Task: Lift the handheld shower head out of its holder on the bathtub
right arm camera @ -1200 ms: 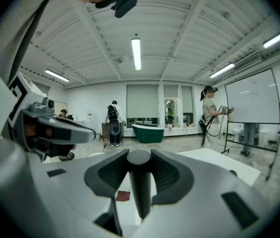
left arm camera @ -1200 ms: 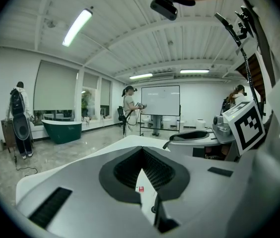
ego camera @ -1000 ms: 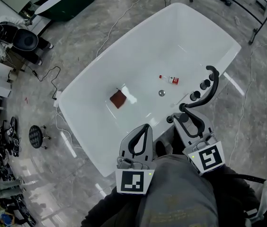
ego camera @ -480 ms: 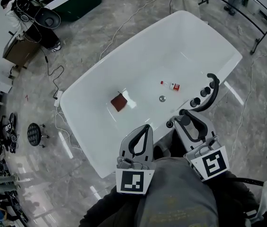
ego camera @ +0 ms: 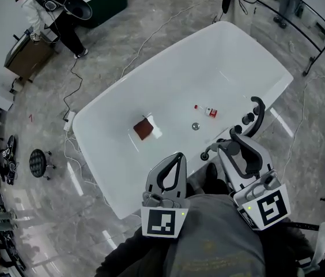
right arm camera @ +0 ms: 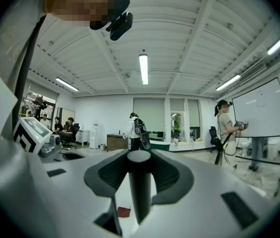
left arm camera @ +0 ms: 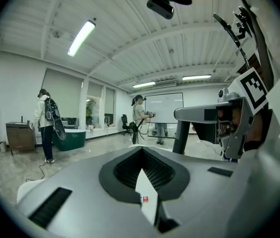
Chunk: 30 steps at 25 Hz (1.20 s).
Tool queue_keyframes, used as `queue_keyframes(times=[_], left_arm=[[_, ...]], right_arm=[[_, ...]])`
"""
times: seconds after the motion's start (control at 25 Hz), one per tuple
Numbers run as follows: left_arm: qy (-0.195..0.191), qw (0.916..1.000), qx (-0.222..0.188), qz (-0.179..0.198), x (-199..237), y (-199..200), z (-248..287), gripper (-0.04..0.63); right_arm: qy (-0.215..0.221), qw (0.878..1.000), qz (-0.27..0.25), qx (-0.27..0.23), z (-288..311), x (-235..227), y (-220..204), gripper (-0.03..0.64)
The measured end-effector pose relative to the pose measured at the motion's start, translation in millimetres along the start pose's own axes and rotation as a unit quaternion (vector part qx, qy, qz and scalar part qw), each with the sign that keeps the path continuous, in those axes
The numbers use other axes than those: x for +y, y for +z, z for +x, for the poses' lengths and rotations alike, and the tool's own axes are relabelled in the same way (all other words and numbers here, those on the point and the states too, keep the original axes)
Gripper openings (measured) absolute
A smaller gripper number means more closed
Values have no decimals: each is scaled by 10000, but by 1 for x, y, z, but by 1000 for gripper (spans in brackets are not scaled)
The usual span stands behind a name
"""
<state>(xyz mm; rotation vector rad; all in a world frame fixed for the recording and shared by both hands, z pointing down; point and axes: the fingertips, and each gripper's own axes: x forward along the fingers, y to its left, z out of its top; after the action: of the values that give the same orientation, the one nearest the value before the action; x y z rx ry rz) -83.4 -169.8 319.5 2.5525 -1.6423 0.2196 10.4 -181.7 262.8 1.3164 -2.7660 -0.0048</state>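
Below, a white bathtub [ego camera: 208,62] stands on glossy grey floor [ego camera: 102,56].

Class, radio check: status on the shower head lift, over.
Left hand-held gripper shut, empty. Right hand-held gripper shut on shower head by bathtub rim. Black faucet beside, apart.
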Motion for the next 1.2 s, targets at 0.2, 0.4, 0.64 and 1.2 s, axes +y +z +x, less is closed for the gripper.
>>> queue_keyframes(times=[0.2,0.4,0.64,1.2], left_arm=[[49,9999,-72,-59,-5,3,1,2],[119,9998,-130,-107,2,4,2,2],[141,9998,-121,-105,5,5,2,2],[55,9998,-211,-9,2,14,-3,2]], right_arm=[[43,9999,-3,-119,-7,-4,16,143],[111,9997,-20,-201,-1,-3,28,143],[171,9997,-7,-166,4,-1,28,143],[134,9982,-60,-573,-11,6,65,143]])
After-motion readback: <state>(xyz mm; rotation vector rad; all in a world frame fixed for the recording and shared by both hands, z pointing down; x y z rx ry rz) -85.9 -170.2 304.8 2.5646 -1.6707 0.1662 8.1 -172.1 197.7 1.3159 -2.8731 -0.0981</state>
